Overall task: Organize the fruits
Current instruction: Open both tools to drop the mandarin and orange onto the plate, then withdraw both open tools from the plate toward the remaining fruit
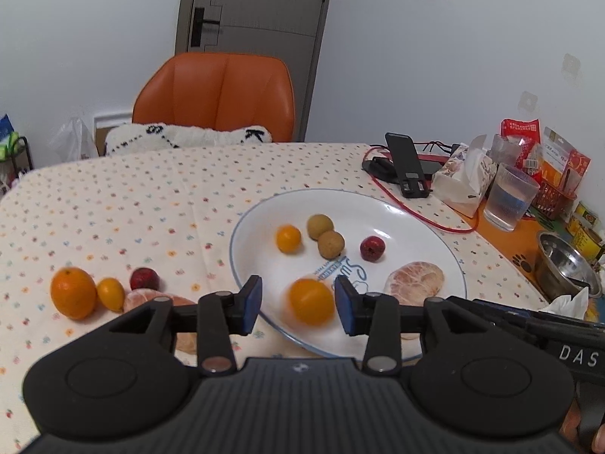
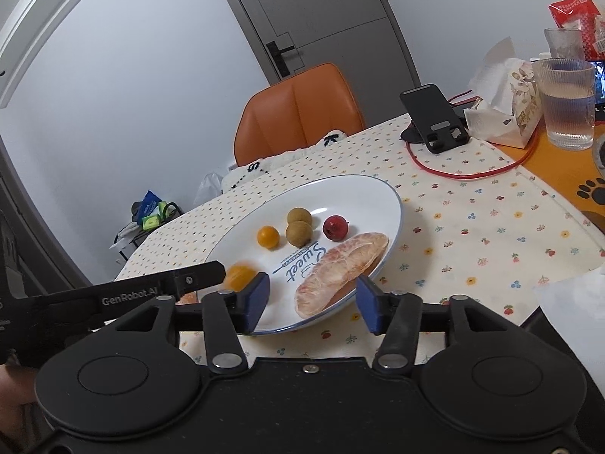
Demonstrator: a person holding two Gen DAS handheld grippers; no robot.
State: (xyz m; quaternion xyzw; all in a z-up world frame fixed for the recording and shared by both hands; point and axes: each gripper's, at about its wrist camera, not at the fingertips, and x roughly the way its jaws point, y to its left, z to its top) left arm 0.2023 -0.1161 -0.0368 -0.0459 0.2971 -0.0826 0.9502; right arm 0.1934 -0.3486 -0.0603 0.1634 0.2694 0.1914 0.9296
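Note:
A white plate (image 1: 397,208) holds a small orange fruit (image 1: 288,238), two brown longans (image 1: 320,227), a red fruit (image 1: 372,248) and a peeled citrus piece (image 1: 416,278). My left gripper (image 1: 298,304) is open over the plate's near rim. A blurred orange (image 1: 311,300) lies between its blue pads, apart from the left one. On the cloth to the left sit a big orange (image 1: 73,293), a kumquat (image 1: 110,294), a red fruit (image 1: 144,279) and a peeled segment (image 1: 147,297). My right gripper (image 2: 314,300) is open, straddling the plate (image 2: 359,196) edge by the peeled citrus piece (image 2: 340,272).
Back right stand a phone stand (image 1: 408,166), a red cable (image 1: 416,215), a tissue box (image 1: 465,185), a glass of water (image 1: 508,200), snack packs and a steel bowl (image 1: 563,265). An orange chair (image 1: 215,94) stands behind the table.

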